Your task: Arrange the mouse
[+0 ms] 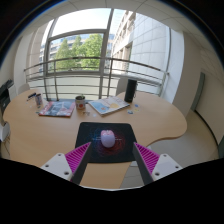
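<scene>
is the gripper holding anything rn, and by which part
Nothing is held. The hand-held gripper is open; the mouse rests on its mouse pad just ahead of the fingers, untouched.

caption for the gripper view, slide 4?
Open fingers flank a white mouse on its dark mousepad, wooden table.

Rounded wooden table (150,125), dark mat (90,133), books (106,105), cup (80,102), speaker (130,91)

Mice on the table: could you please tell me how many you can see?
1. The mouse sits on the dark mouse pad, just ahead of the open gripper. Clutter farther back could hide others.
</scene>
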Tool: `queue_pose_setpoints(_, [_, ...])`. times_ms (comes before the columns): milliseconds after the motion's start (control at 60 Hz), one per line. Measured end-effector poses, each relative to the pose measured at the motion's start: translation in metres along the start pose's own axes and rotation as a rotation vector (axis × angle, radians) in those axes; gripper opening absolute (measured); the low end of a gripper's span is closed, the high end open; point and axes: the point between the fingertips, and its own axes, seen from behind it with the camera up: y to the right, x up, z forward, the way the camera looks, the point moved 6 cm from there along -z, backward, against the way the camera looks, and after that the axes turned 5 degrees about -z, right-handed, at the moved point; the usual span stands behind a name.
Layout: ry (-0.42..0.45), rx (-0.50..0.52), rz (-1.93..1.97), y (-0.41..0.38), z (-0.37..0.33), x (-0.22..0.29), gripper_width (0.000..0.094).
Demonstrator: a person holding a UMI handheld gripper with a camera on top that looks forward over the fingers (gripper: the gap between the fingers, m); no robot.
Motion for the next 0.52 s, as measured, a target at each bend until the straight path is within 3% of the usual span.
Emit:
queue_pose_setpoints(283, [0.025,-0.022,-0.002,-0.005,-0.123,-0.035,0.0845])
queue_pose_setpoints(517, [0.042,-0.020,-0.005,-0.016,-0.149,-0.044,0.0844])
